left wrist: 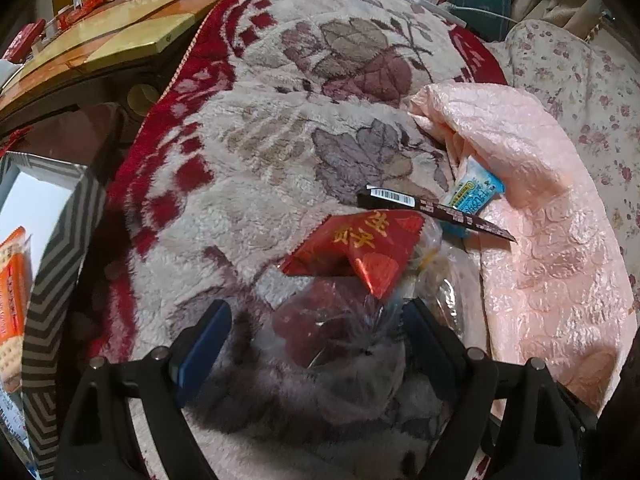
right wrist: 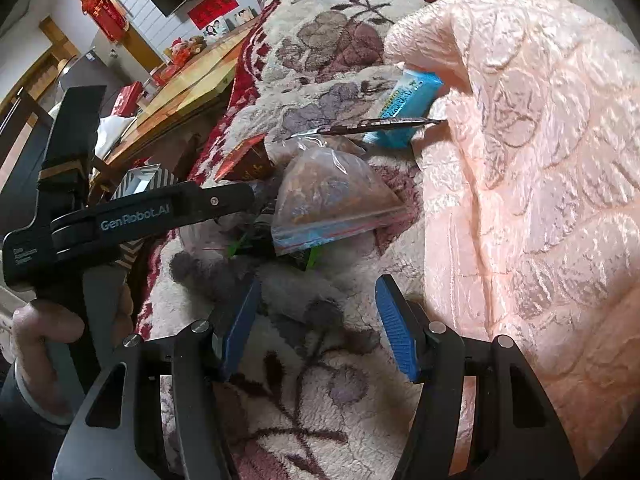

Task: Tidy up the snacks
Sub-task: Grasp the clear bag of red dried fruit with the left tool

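Observation:
Several snack packs lie in a heap on a floral blanket (left wrist: 280,128). My left gripper (left wrist: 316,340) is open wide, with a clear bag of dark red snacks (left wrist: 328,328) lying between its fingers; the pads do not press on it. Beyond that bag are a red packet (left wrist: 360,248), a thin black stick pack (left wrist: 432,210) and a blue-and-white packet (left wrist: 474,194). My right gripper (right wrist: 318,328) is open over bare blanket, just short of a zip bag of brown snacks (right wrist: 332,200). One left finger (right wrist: 208,202) reaches in beside that zip bag.
A pink quilt (left wrist: 540,200) is bunched up along the right of the heap and partly covers the blue packet. A striped box (left wrist: 52,280) holding an orange pack stands at the left, below the blanket's edge. A wooden table (left wrist: 120,40) is behind it.

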Demonstrator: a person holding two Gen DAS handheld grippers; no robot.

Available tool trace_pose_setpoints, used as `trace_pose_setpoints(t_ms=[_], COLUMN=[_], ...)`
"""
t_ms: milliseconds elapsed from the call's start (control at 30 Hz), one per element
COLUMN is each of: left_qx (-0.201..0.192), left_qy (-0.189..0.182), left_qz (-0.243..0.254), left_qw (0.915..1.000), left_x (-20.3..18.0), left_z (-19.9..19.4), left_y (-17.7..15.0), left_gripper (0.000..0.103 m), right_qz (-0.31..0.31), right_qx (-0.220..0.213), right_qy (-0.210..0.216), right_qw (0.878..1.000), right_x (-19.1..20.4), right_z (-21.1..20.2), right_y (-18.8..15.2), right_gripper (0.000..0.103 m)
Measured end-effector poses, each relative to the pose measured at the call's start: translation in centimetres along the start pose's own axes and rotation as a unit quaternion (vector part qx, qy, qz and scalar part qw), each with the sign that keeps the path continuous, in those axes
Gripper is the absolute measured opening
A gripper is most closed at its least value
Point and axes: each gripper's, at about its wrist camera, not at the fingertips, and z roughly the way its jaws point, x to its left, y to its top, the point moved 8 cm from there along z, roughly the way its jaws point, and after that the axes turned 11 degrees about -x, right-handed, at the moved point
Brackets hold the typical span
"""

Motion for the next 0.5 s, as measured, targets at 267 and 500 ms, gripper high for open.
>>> trace_pose_setpoints(t_ms=[267,500], left_qx=[0.004,0.0], left_qy=[-0.008,-0.044], left_qz=[0.009,0.006], left_qw=[0.9999,0.999], left_x=[-0.22,0.37], left_z=[0.74,0.51], left_y=[-0.24,-0.47], left_gripper=[0.083,0.042], right_qz=[0.0,0.005], right_qx=[0.001,0.004], right_qy=[-0.002,0.0], right_qw=[1.0,1.0], right_x=[-0.26,-0.36], right_z=[0.04,0.35], right_y=[0.1,0.14], right_gripper=[0.06,0.06])
